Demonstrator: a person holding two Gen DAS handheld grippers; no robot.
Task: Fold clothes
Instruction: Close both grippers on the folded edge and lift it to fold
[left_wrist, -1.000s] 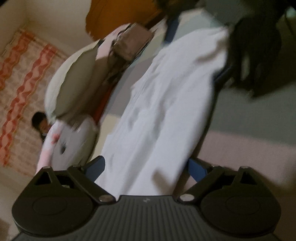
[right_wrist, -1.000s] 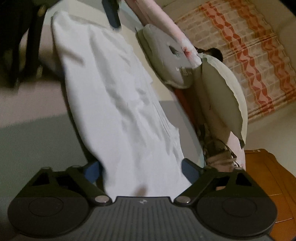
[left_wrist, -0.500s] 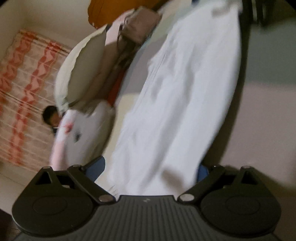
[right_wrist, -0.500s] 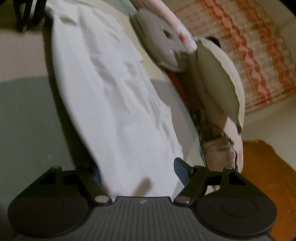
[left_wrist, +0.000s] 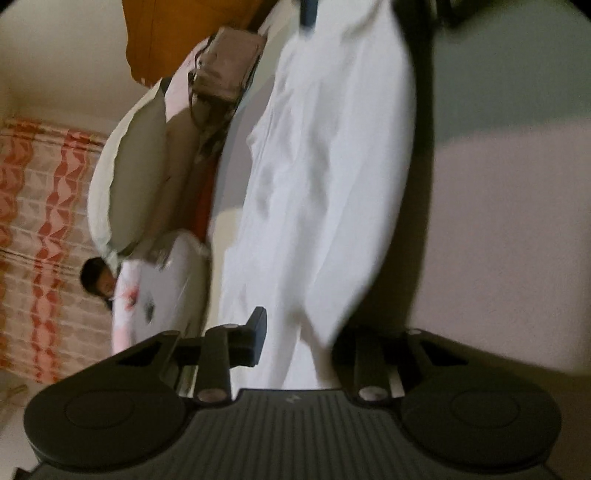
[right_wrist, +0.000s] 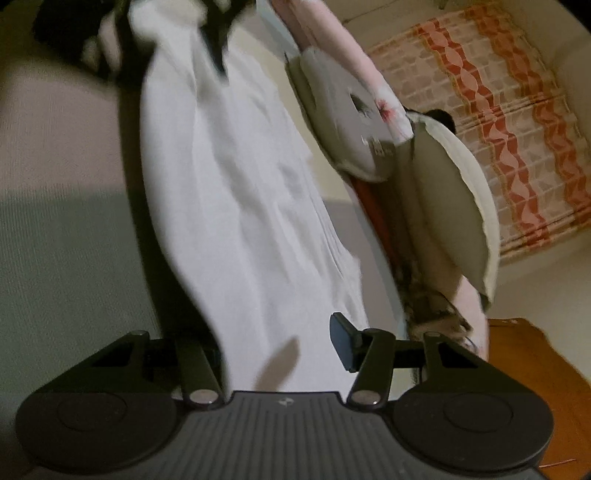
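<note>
White garment (left_wrist: 325, 177) lies stretched long on the bed (left_wrist: 509, 221), running from 6 to 12 o'clock in both wrist views; no fold visible yet, so task looks barely started, all folds left. Left gripper (left_wrist: 291, 332) at garment's near end, jaws narrowing on the cloth, which sits btwn them; right finger hidden under fabric, so can't confirm pinch. Right gripper (right_wrist: 280, 343) at opposite end, jaws mid-width & closing, cloth btwn them, left finger hidden too. Pillows (right_wrist: 439, 206) at 2 o'clock. Motion blur; garment type unclear, edges cut off.
</note>
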